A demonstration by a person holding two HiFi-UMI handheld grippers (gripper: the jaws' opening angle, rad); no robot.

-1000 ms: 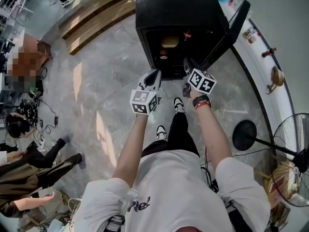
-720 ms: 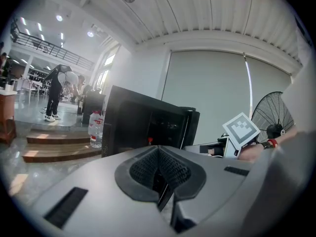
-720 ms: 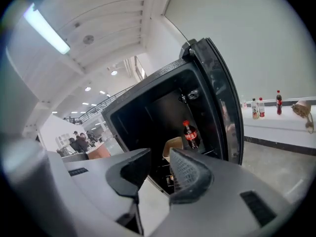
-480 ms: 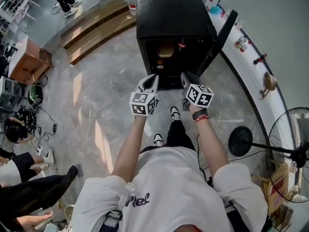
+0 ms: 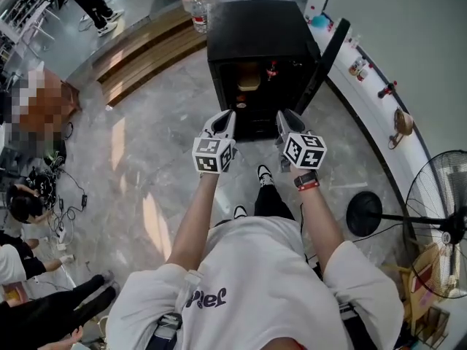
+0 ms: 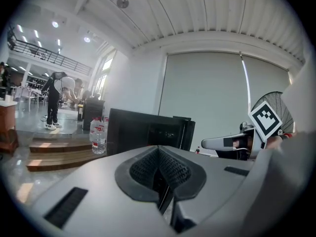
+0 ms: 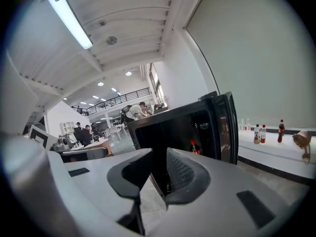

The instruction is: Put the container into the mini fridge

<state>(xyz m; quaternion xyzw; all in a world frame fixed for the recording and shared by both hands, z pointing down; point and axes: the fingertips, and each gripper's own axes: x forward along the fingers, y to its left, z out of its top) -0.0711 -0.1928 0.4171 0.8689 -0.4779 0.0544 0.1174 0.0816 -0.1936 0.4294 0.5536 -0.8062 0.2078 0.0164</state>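
The black mini fridge (image 5: 252, 28) stands on the floor ahead with its door (image 5: 327, 53) swung open to the right. Inside it, a tan container (image 5: 248, 76) rests on a shelf beside a red-capped bottle (image 5: 271, 69). Both grippers hang in the air in front of the opening, apart from it. My left gripper (image 5: 224, 122) is shut with nothing in it; its pads (image 6: 143, 169) meet. My right gripper (image 5: 284, 120) holds nothing, and its jaws are closing with a gap still between them (image 7: 157, 174). The right gripper view shows the fridge interior (image 7: 182, 127) and the bottle (image 7: 194, 146).
Water bottles (image 5: 195, 9) stand behind the fridge by wooden steps (image 5: 146, 46). A white counter (image 5: 368, 86) with small bottles curves along the right. A standing fan (image 5: 438, 217) is at the right. People and cables sit at the left (image 5: 25, 206). My shoe (image 5: 266, 175) is below the grippers.
Both grippers have drawn back from the fridge opening toward me, and the fridge now sits farther off. The container stays inside the fridge.
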